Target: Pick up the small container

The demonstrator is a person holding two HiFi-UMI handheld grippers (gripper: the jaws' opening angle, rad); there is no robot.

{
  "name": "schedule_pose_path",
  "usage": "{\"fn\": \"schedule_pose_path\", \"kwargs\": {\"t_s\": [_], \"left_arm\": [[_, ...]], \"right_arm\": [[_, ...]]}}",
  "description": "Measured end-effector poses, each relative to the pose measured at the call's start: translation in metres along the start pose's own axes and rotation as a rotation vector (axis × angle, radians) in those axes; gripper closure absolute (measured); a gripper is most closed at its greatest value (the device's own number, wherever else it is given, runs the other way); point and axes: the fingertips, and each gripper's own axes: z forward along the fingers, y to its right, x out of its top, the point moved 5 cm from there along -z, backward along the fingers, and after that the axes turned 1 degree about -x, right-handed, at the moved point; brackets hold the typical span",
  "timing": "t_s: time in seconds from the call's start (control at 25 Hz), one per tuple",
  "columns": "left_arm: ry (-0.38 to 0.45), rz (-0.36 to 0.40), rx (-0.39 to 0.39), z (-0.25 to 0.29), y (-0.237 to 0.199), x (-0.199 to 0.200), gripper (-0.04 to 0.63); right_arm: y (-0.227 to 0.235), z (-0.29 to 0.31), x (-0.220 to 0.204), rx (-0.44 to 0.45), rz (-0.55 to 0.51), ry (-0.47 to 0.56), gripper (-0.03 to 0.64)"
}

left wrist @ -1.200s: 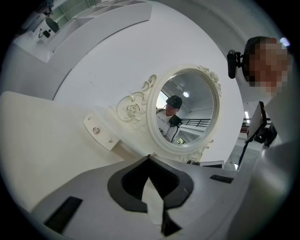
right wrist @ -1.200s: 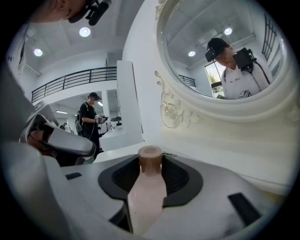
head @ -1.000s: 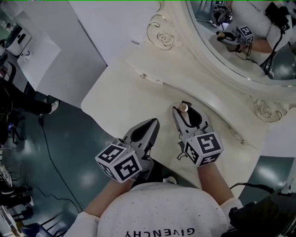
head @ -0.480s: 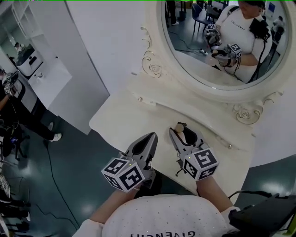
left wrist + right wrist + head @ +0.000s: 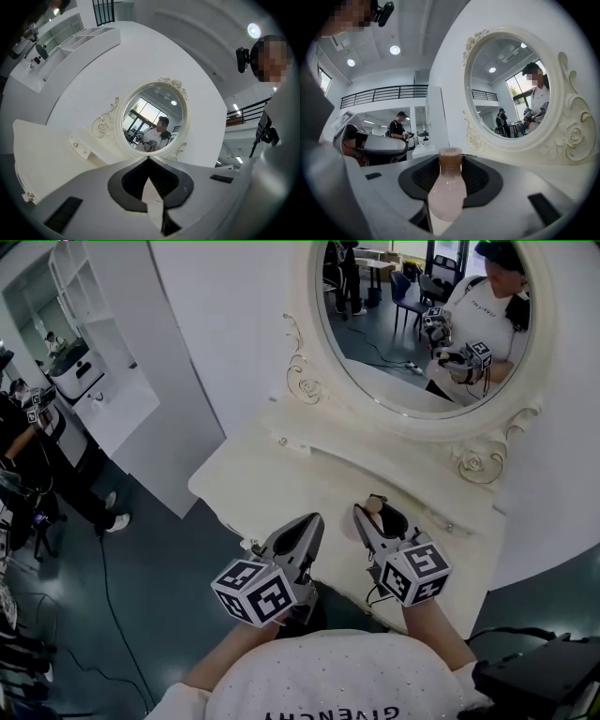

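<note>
The small container [image 5: 374,505] is a pale pink bottle with a brown cap. My right gripper [image 5: 377,512] is shut on it and holds it above the cream vanity table [image 5: 281,474]. In the right gripper view the bottle [image 5: 446,192] stands upright between the jaws of the right gripper [image 5: 451,159], cap towards the tips. My left gripper [image 5: 312,518] hangs just left of it, over the table's front edge. Its jaws meet at the tips in the left gripper view [image 5: 148,159], with nothing between them.
An oval mirror [image 5: 412,324] in an ornate cream frame rises behind the table. A white shelf unit [image 5: 103,390] stands at the left, with a person [image 5: 19,427] beside it. A cable [image 5: 103,568] lies on the dark floor.
Both grippers have risen from the table, the right one still gripping the bottle. The head view has tilted up, so much more of the mirror shows.
</note>
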Motion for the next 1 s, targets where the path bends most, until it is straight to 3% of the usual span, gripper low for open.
{"fn": "schedule_pose_path", "kwargs": {"t_s": [1.0], "left_arm": [[0.099,0.021,0.105,-0.071,0.073,-0.035,0.597]], "right_arm": [[-0.009,-0.089,-0.004,0.03,0.018,0.009,0.469]]}}
